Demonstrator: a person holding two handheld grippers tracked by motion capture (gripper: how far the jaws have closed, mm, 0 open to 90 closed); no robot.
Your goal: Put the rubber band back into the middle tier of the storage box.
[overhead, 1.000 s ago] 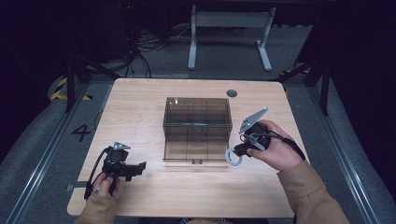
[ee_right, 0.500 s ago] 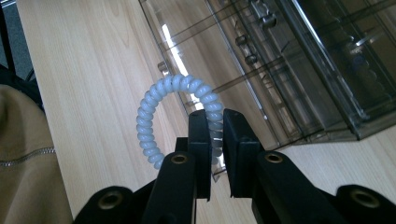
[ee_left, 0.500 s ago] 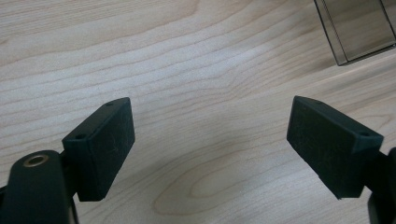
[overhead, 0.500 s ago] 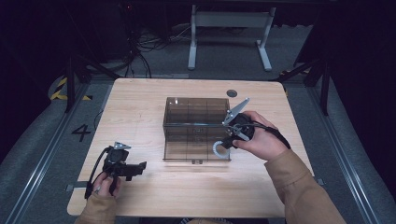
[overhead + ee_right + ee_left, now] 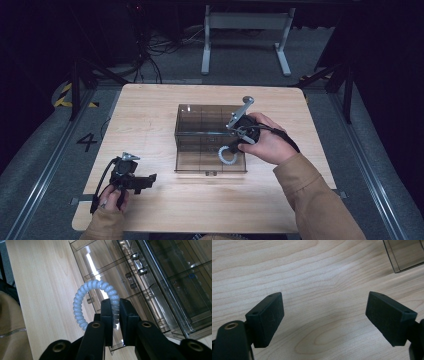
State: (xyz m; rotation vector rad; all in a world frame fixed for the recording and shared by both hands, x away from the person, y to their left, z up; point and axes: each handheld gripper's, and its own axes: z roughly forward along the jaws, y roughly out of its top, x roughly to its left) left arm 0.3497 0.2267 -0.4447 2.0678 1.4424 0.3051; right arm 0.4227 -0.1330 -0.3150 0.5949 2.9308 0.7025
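At the near left of the wooden table (image 5: 150, 115), the left gripper (image 5: 131, 176) rests low over bare wood, its 2 jaws spread wide apart with nothing between them, as the left gripper view confirms. In the middle of the table stands a smoky clear plastic organizer box (image 5: 200, 135) with internal dividers and small drawer knobs; it looks rigid, smooth and light enough to slide if pushed. At its near right corner the right gripper (image 5: 115, 311) hangs above the box, jaws pinched tight on a pale blue spiral coil ring (image 5: 85, 293). The ring is suspended over the box's near right edge, touching nothing else that can be made out. Judged from its coiled form, the ring is light, springy and soft; it will flex under pressure and may twist or slip from a loose hold. The present hold across 1 side of the coil appears sound.
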